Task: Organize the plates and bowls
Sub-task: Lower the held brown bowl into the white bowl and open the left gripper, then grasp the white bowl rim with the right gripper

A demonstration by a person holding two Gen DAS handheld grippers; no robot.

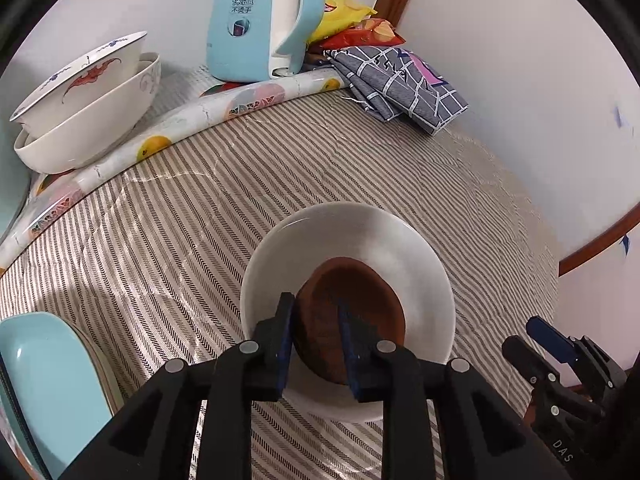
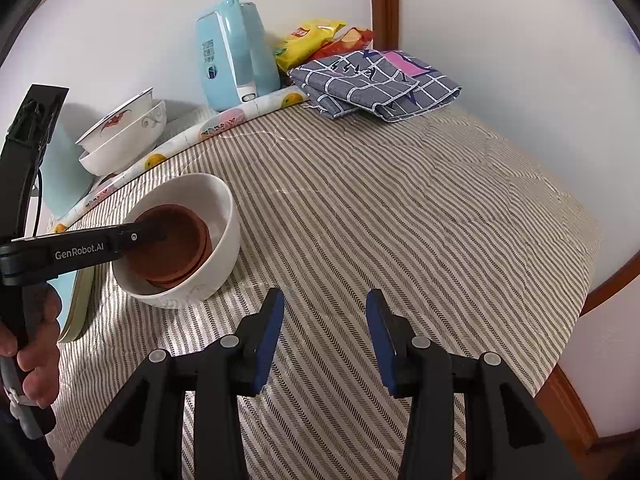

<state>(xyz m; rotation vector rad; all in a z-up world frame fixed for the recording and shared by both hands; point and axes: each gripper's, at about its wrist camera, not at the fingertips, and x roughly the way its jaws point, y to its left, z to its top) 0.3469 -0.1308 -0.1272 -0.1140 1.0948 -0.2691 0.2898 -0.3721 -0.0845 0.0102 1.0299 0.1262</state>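
Note:
A white bowl (image 1: 420, 256) stands on the striped tablecloth, also in the right wrist view (image 2: 224, 216). A brown clay bowl (image 1: 360, 300) sits tilted inside it, also in the right wrist view (image 2: 172, 236). My left gripper (image 1: 316, 340) is shut on the brown bowl's near rim, one finger inside and one outside. My right gripper (image 2: 324, 336) is open and empty above bare cloth, to the right of the white bowl. Two stacked patterned white bowls (image 1: 84, 108) stand at the back left. A light blue plate (image 1: 44, 392) lies at the near left.
A light blue kettle (image 1: 256, 20) stands at the back on a fruit-print rolled mat (image 1: 168, 128). Snack bags (image 1: 348, 20) and a folded grey checked cloth (image 1: 400, 80) lie at the back right. The round table's edge (image 2: 576, 280) curves along the right, near the wall.

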